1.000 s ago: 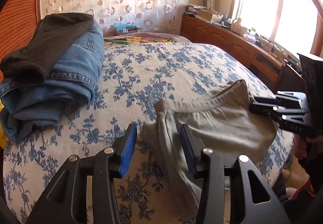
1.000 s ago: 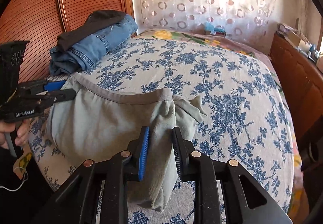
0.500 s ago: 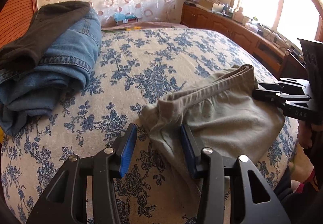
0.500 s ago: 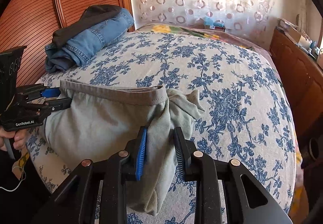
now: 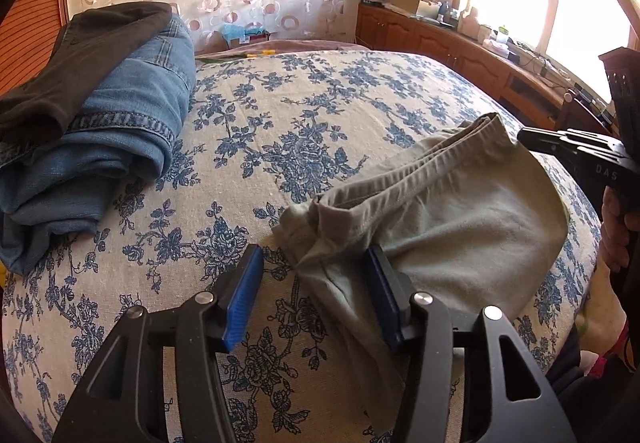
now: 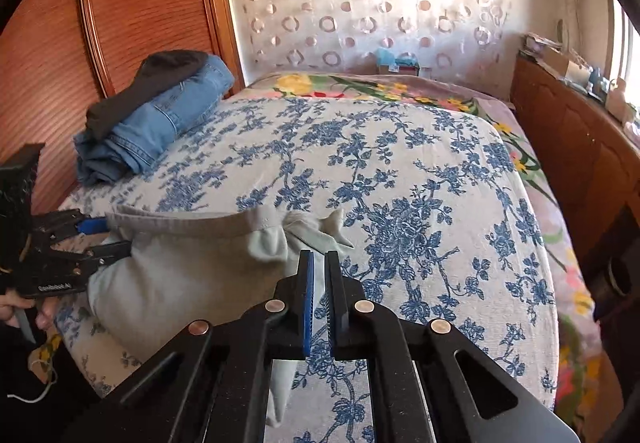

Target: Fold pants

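Grey-green pants (image 5: pixel 472 227) lie bunched at the near edge of the floral bed, also seen in the right wrist view (image 6: pixel 180 263). My left gripper (image 5: pixel 314 283) is open, its jaws wide apart around the left waistband corner, with cloth against the right pad. It shows from the side in the right wrist view (image 6: pixel 100 239). My right gripper (image 6: pixel 319 275) is shut on the pants' right corner, a fold of cloth pinched between the blue pads. It shows at the right in the left wrist view (image 5: pixel 532 139).
A pile of blue jeans (image 5: pixel 120 131) with a dark garment (image 5: pixel 80 55) on top lies at the far left, by the wooden headboard (image 6: pixel 132 3). A wooden sideboard (image 5: pixel 460 47) with clutter runs along the right. A flowered blanket (image 6: pixel 380 87) lies beyond the bedspread (image 6: pixel 400 171).
My right gripper has shut on the pants' corner. The pants have been lowered onto the bed and drawn toward me. My left gripper stays open.
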